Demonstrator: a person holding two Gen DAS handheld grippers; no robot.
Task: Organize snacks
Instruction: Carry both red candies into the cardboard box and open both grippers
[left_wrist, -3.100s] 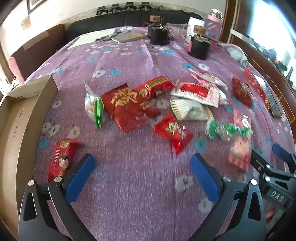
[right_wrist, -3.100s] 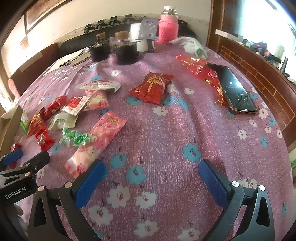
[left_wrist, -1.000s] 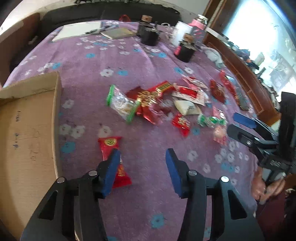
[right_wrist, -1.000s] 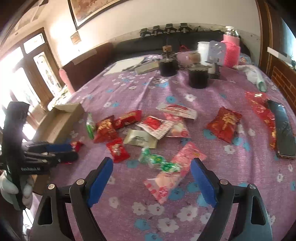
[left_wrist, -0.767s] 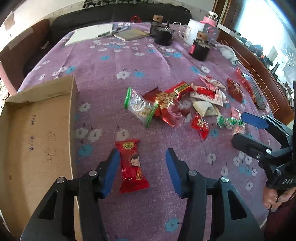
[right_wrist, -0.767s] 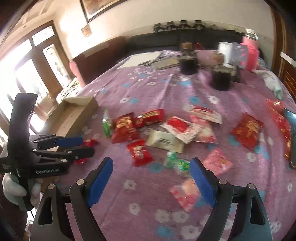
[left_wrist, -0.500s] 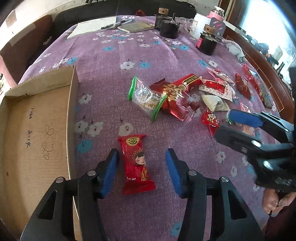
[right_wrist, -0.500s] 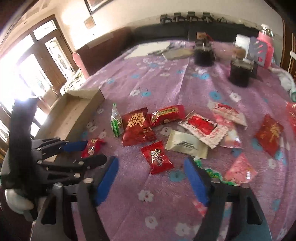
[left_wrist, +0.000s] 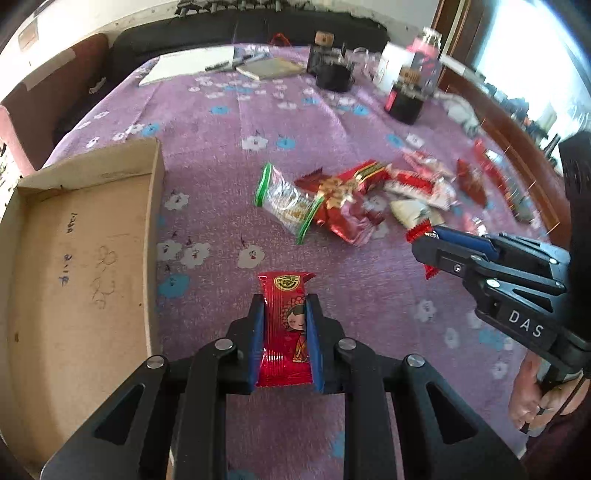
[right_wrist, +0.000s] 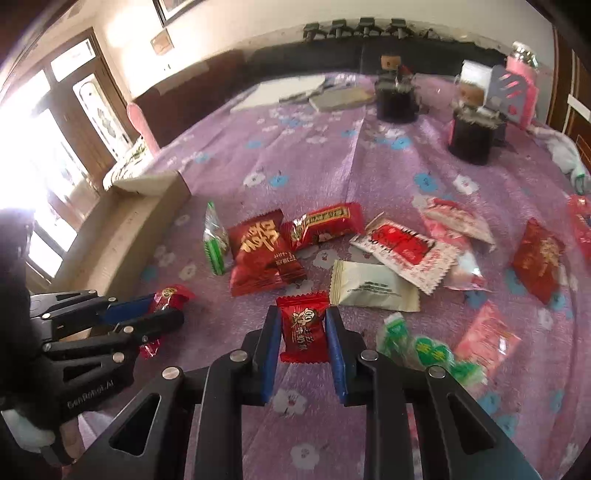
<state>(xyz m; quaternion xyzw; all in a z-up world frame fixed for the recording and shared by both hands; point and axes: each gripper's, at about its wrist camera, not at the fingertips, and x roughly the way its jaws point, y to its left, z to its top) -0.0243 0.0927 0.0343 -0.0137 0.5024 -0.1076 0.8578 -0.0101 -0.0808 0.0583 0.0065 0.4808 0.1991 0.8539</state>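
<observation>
My left gripper (left_wrist: 285, 314) is shut on a long red snack packet with a cartoon girl (left_wrist: 286, 321), which lies on the purple flowered tablecloth. My right gripper (right_wrist: 301, 326) is shut on a small red candy packet (right_wrist: 303, 326) on the cloth. The right gripper also shows at the right of the left wrist view (left_wrist: 436, 240). The left gripper with its packet shows in the right wrist view (right_wrist: 162, 310). Several more snack packets (right_wrist: 258, 254) lie in a loose heap mid-table. An open cardboard box (left_wrist: 74, 258) stands to the left.
Two dark jars (right_wrist: 397, 98) and a pink bottle (right_wrist: 521, 62) stand at the table's far side, with papers and a notebook (left_wrist: 192, 64). A wooden rail (left_wrist: 517, 147) and a phone run along the right edge.
Both grippers have closed: the left on the red cartoon-girl packet, the right on the small red candy packet. Both have moved down to the cloth.
</observation>
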